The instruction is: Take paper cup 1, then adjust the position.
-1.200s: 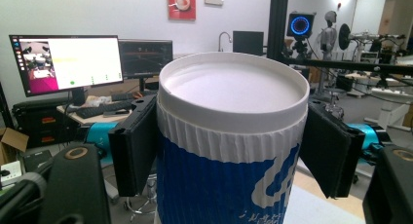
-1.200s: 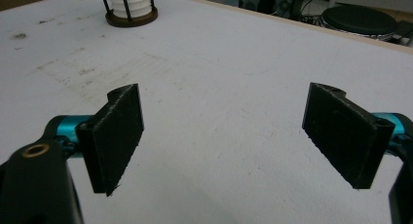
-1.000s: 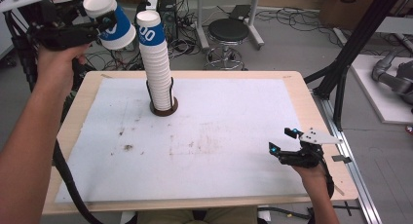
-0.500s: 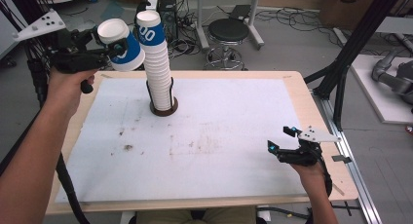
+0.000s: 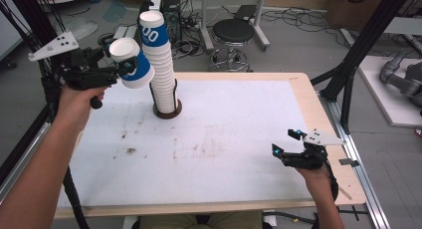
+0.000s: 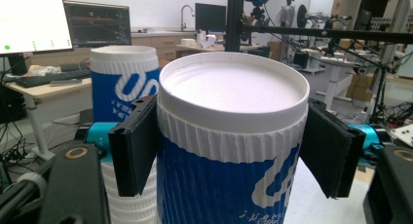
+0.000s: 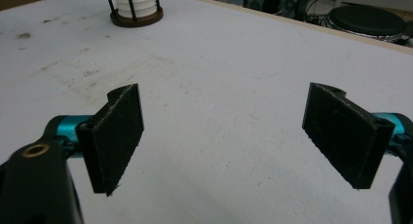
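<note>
While the left gripper (image 5: pixel 130 65) hangs in the air above the table's far left corner, its two black jaws pinch a blue and white paper cup (image 5: pixel 130 63) from both sides, just under the rim. In the left gripper view the cup (image 6: pixel 229 141) sits squarely between the jaws, the ribbed white band below its rim pressed by a pad on each side, its white top facing the camera and its blue printed wall running down toward the gripper body. Just past the held cup, a little to its left in that view, stands a tall stack of cups (image 6: pixel 124 87) of the same kind; the two look very near each other, and I cannot tell whether they touch. From the high view the stack (image 5: pixel 158 64) rises from a round dark holder (image 5: pixel 166 111) with thin black uprights, and the held cup is tilted, its rim turned back toward the gripper and its blue base toward the stack's upper part. The right gripper (image 5: pixel 284 150) rests low at the near right part of the white table (image 5: pixel 239 119), well apart from the cups. In the right gripper view its jaws (image 7: pixel 243 131) stand spread wide with nothing between them but stained table top, and the holder (image 7: pixel 135 15) shows far ahead to the left.
</note>
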Motion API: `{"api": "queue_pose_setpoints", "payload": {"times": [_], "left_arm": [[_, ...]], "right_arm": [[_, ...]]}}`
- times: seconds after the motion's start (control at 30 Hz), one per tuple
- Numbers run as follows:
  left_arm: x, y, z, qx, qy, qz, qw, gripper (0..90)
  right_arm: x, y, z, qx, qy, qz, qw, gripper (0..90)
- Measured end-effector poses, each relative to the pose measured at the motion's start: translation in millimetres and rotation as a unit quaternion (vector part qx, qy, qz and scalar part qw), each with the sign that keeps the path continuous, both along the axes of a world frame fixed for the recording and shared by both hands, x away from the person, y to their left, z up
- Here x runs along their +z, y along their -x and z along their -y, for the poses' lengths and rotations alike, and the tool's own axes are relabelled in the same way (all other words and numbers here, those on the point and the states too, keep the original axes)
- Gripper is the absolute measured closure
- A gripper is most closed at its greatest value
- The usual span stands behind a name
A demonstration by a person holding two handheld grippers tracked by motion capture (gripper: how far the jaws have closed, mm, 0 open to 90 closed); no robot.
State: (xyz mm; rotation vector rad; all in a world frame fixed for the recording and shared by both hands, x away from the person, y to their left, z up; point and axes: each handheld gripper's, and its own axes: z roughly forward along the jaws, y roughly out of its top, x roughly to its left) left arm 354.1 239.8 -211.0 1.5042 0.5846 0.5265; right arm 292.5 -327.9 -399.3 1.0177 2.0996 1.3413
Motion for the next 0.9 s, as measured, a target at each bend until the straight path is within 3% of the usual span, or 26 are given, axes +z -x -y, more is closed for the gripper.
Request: {"api": "queue_pose_setpoints", "payload": {"times": [0.4, 0.9], "left_arm": [[-25.9, 11.0, 19.8, -0.033, -0.003, -0.010, 0.9994, 28.2], [-80.5, 15.7, 57.3, -0.082, -0.011, -0.029, 0.9961, 28.2]], "right_arm": [[1.7, 0.1, -3.9, 0.005, 0.000, 0.005, 1.0000, 15.4], [2.1, -0.4, -19.6, 0.035, -0.014, 0.007, 0.9993, 15.4]]}}
